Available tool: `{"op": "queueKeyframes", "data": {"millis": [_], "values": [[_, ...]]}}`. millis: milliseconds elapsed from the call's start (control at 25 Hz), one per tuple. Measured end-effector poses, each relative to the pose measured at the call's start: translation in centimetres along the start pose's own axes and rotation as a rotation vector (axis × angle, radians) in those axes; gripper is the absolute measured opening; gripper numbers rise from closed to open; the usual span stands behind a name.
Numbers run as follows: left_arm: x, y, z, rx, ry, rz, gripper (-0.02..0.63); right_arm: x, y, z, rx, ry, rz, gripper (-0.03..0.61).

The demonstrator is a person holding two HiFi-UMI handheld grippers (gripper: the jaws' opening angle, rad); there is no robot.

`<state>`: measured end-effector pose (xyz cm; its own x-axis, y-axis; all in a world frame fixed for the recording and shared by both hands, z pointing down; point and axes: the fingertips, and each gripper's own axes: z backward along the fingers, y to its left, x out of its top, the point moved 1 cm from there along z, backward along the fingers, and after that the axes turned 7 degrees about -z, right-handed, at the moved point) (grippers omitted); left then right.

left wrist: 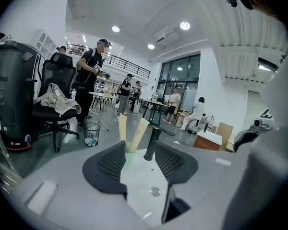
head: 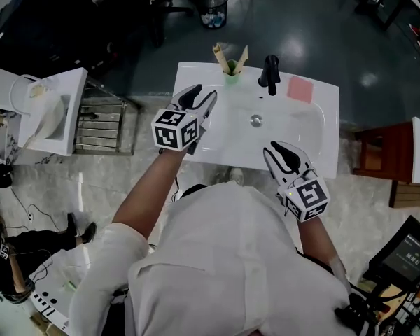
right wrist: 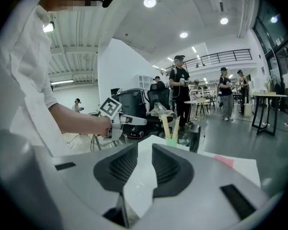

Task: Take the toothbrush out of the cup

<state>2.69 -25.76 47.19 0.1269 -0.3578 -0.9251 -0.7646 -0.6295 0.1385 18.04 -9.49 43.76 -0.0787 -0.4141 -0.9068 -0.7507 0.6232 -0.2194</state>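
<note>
A dark polished floor (head: 315, 26) fills the top of the head view and reflects the lamps; lower down it gives way to pale, marble-veined tile (head: 367, 208). A wire wastebasket (head: 214, 9) stands at top centre. A white washbasin (head: 315, 128) sits mid-frame, a second white basin (head: 56, 89) at the left edge, and a red-brown wooden stand (head: 386, 152) at the right. In the left gripper view, round recessed ceiling lights (left wrist: 185, 25) shine above, tall dark-framed windows (left wrist: 182, 80) fill the centre, and a black office chair (left wrist: 57, 80) draped with cloth stands at the left. In the right gripper view, a balcony railing (right wrist: 225, 57) runs across the upper right.
</note>
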Motion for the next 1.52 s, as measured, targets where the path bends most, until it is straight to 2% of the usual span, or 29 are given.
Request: {"op": "queueKeyframes", "data": {"millis": [280,520,760,1040,1120,1200,1520], "values": [[1.2,2.4,-6.2,0.081,0.018,0.000,0.176,-0.2,-5.0,1.0,-0.009,0.014,-0.018,0.062],[1.4,4.8,-9.9,0.135,0.032,0.022,0.176,-0.8,-7.6,1.9,-0.034,0.013,-0.046,0.063],[1.5,5.5,-11.8,0.134,0.032,0.025,0.184,-1.6,-8.6,2.3,-0.060,0.021,-0.071,0.062],[1.1,6.3,-13.3,0.181,0.058,0.033,0.181,-1.9,-9.4,2.5,-0.064,0.026,-0.079,0.063],[0.9,6.5,-13.3,0.191,0.060,0.031,0.153,-2.0,-9.6,2.6,-0.066,0.025,-0.082,0.062],[0.9,6.6,-13.1,0.200,0.059,0.023,0.091,-2.1,-9.6,2.7,-0.067,0.026,-0.084,0.062],[1.6,6.4,-12.7,0.206,0.046,0.008,0.081,-2.1,-9.7,2.6,-0.071,0.022,-0.087,0.061]]}}
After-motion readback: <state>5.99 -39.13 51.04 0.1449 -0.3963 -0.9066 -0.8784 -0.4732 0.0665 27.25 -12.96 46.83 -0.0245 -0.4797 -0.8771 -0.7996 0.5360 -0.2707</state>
